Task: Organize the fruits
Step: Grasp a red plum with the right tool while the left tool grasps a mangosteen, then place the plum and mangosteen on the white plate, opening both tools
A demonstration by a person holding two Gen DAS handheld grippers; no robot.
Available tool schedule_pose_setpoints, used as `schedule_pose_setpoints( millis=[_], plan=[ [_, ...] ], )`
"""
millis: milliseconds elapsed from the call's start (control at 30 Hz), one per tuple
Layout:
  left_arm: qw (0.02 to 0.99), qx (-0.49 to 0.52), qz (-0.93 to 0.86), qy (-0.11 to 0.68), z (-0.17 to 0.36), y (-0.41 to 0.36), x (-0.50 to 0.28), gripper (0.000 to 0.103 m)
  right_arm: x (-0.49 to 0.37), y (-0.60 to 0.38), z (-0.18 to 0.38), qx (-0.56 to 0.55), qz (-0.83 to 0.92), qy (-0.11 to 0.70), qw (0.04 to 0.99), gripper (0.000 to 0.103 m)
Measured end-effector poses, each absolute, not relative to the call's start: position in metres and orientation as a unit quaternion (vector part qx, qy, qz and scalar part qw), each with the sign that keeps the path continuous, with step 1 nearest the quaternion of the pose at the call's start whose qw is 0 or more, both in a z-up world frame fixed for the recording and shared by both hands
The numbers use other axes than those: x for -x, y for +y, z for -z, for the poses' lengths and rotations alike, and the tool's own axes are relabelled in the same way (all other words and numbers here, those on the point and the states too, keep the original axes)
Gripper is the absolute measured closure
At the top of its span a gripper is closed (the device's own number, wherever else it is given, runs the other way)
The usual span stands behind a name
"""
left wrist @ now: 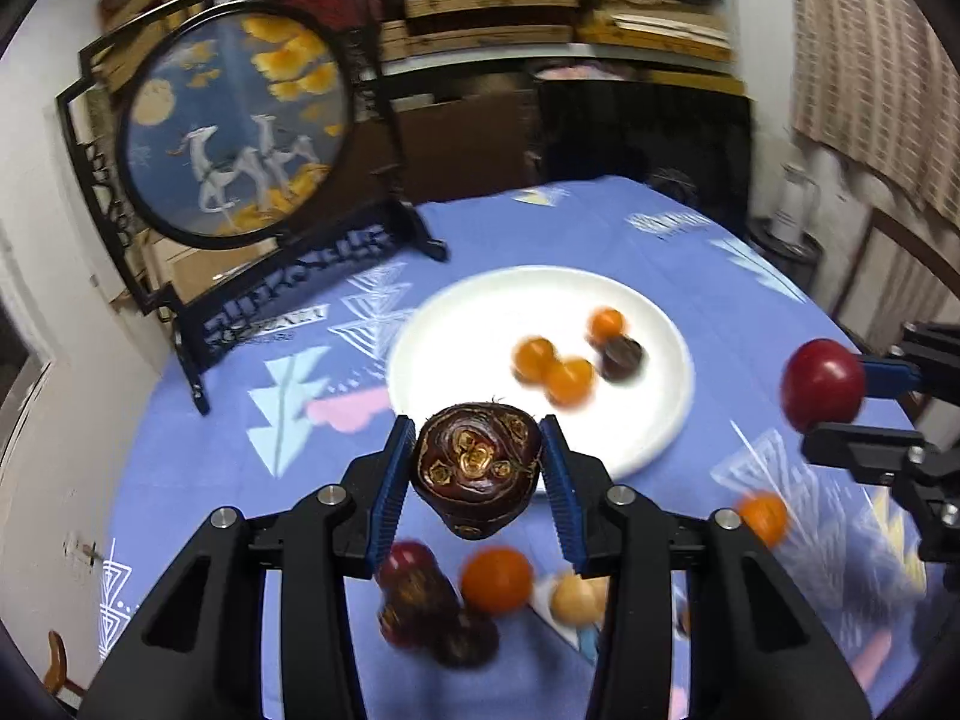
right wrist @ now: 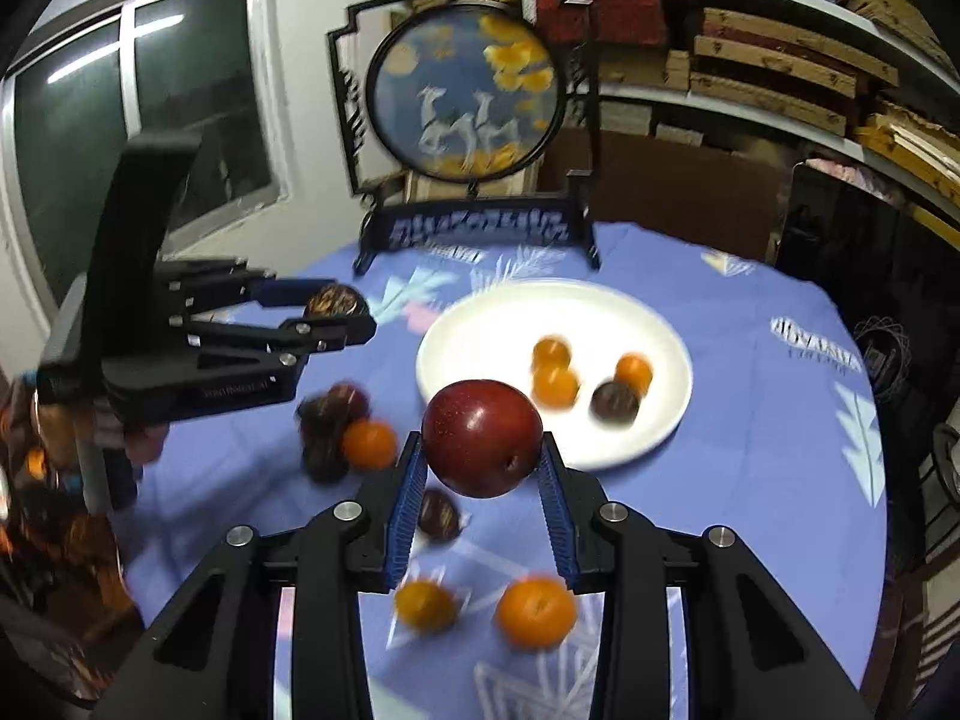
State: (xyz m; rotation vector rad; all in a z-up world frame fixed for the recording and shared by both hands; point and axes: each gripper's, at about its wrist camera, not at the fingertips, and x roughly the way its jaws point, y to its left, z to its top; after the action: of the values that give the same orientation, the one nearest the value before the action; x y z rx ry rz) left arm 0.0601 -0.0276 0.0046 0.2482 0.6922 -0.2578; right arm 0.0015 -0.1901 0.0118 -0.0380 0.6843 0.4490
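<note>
A dark brown mangosteen with a patterned underside (left wrist: 477,468) hangs above the table, near the rim of a round white plate (left wrist: 456,324). A glossy red apple (right wrist: 482,437) is also aloft. The plate holds three small orange citrus fruits (left wrist: 552,369) and one dark fruit (left wrist: 622,358). More oranges (right wrist: 536,611) and dark fruits (right wrist: 327,426) lie scattered on the blue patterned tablecloth (right wrist: 750,468).

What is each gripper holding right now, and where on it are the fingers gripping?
Left gripper pinches the dark brown mangosteen by its two sides, calyx end facing the camera. Right gripper clamps the red apple across its sides.
</note>
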Motion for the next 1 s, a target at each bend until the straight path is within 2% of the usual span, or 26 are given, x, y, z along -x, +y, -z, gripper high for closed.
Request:
schedule_pose_setpoints(
  millis=[267, 567, 1000],
  plan=[
    [0.913, -0.111, 0.096, 0.38, 0.022, -0.03, -0.123, 0.062, -0.065, -0.189, 0.003, -0.007, -0.203, 0.347, 0.916, 0.066],
    [0.902, -0.126, 0.084, 0.405, 0.051, -0.043, -0.161, 0.062, -0.131, -0.179, 0.035, -0.009, -0.185, 0.382, 0.905, 0.066],
    [0.891, -0.138, 0.071, 0.427, 0.081, -0.055, -0.197, 0.061, -0.182, -0.171, 0.061, 0.002, -0.172, 0.412, 0.895, 0.063]
  ],
)
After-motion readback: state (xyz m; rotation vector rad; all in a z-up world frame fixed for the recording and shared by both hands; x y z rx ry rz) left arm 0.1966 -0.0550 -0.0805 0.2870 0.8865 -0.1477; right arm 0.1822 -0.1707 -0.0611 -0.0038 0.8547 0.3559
